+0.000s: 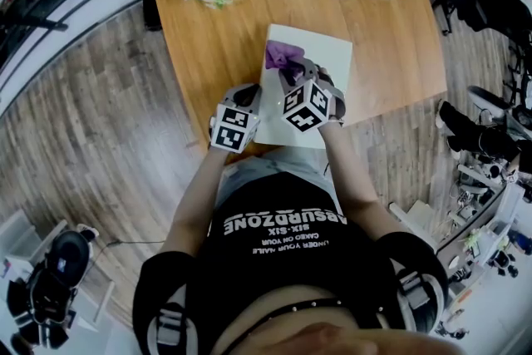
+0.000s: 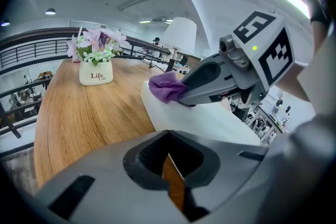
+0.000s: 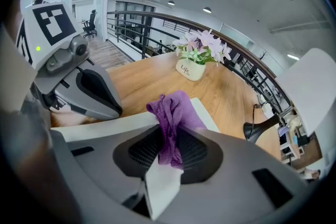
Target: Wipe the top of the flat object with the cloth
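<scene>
Basically, we judged the cloth [image 3: 176,110] soft, light and limp, best taken by its bunched middle, where the right gripper [image 3: 167,157] had it pinched, resting on the flat object's [image 1: 324,54] end nearer the flower pot [image 2: 96,75]. The flat object looked stiff, thin and slide-prone, its long axis running away from us, passing right of the pot. The left gripper [image 2: 170,162], jaws pressed together and empty, sat at the end far from the pot.
</scene>
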### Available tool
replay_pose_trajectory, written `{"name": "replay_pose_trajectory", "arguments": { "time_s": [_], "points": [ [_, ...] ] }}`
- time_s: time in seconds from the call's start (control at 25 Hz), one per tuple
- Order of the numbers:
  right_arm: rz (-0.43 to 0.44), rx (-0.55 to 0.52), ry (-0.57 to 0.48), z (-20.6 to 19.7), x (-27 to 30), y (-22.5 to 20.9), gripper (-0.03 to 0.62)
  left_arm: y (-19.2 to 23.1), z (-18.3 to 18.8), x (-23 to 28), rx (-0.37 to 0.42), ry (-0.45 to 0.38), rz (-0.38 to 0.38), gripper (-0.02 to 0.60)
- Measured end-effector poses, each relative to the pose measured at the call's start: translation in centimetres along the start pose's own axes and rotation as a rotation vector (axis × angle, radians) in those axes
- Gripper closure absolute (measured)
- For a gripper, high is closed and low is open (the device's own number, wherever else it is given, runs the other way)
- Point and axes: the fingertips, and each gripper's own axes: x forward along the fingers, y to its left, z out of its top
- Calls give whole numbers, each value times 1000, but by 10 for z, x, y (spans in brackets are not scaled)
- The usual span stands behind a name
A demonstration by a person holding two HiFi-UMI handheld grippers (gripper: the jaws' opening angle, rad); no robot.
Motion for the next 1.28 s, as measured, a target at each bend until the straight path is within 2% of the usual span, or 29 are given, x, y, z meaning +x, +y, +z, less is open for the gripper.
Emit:
{"name": "replay_pose_trajectory", "arguments": {
  "time_s": [0.6, 1.28],
  "points": [
    [26, -9, 1, -4, -7, 16, 491, 1, -7, -2, 0, 7, 25, 565],
    [28, -43, -10, -17, -23, 57, 491, -3, -23, -20, -5, -3, 68, 565]
  ]
}}
